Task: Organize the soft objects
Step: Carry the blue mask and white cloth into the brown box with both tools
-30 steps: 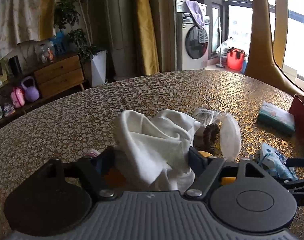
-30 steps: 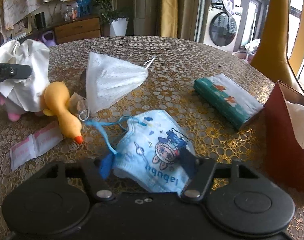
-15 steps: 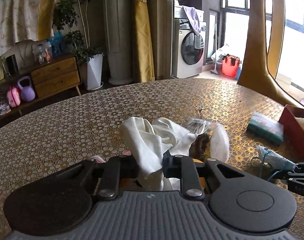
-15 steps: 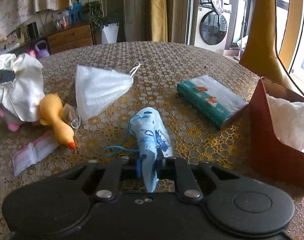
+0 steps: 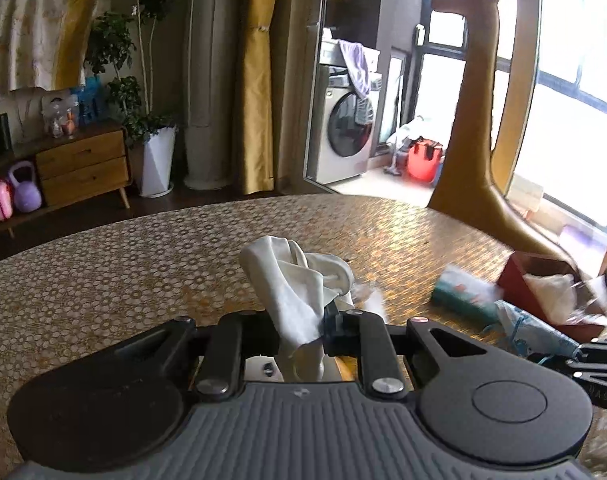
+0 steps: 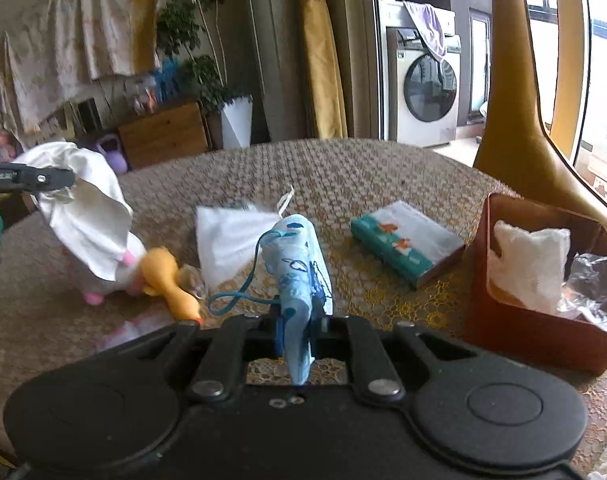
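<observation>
My left gripper (image 5: 303,332) is shut on a white cloth (image 5: 299,284) and holds it above the table; the cloth also shows in the right wrist view (image 6: 87,216), hanging from the left gripper (image 6: 43,178). My right gripper (image 6: 297,332) is shut on a blue printed face mask (image 6: 299,272), lifted off the table; the mask also shows in the left wrist view (image 5: 531,328). A white mask (image 6: 227,240), a yellow duck toy (image 6: 167,280) and a pink and white plush (image 6: 103,284) lie on the table.
A red-brown box (image 6: 515,320) with a white cloth (image 6: 531,260) inside stands at the right. A teal tissue pack (image 6: 403,240) lies beside it. The round patterned table (image 5: 103,264) carries all of this. A tall giraffe figure (image 5: 471,120) stands behind the table.
Both grippers closed on their items, the left on the white cloth and the right on the blue mask, and have lifted them off the table. The plush and duck are uncovered.
</observation>
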The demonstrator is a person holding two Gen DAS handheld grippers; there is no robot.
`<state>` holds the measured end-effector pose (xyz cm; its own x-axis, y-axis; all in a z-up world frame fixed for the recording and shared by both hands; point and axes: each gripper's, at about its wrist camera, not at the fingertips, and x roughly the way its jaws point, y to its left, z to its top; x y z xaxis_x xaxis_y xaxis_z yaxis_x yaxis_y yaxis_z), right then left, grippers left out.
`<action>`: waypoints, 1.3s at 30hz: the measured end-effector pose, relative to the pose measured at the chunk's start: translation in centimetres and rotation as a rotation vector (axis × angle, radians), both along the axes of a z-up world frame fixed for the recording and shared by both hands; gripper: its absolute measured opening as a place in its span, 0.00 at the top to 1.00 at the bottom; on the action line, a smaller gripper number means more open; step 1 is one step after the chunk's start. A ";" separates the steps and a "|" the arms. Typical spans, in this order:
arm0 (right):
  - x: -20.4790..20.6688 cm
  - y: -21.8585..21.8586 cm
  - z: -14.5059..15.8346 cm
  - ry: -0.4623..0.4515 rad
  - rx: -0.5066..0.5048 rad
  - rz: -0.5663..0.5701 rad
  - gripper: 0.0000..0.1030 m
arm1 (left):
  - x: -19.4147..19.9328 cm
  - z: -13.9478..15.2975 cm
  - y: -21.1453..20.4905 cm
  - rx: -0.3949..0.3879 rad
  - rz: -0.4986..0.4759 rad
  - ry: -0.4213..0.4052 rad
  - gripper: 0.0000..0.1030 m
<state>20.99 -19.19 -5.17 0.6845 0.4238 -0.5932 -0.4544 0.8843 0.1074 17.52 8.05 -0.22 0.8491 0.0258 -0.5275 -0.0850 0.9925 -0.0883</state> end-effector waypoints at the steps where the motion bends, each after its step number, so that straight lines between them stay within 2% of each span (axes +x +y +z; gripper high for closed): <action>1: -0.3 -0.3 0.4 -0.003 0.009 0.002 0.89 | -0.1 0.3 -0.2 -0.008 -0.008 -0.002 0.82; 8: -2.0 -2.7 3.4 -0.030 0.054 0.006 0.89 | -0.9 2.5 -3.3 -0.033 -0.084 -0.010 0.82; 19: -2.9 -6.8 5.5 -0.060 0.102 -0.053 0.89 | -0.4 4.0 -10.2 -0.045 -0.220 -0.027 0.82; 29: -2.1 -11.6 5.6 -0.072 0.101 -0.153 0.89 | 2.3 3.8 -16.9 -0.057 -0.329 0.000 0.82; 39: -0.4 -16.5 4.9 -0.060 0.103 -0.248 0.89 | 5.5 3.6 -23.9 -0.028 -0.413 0.029 0.82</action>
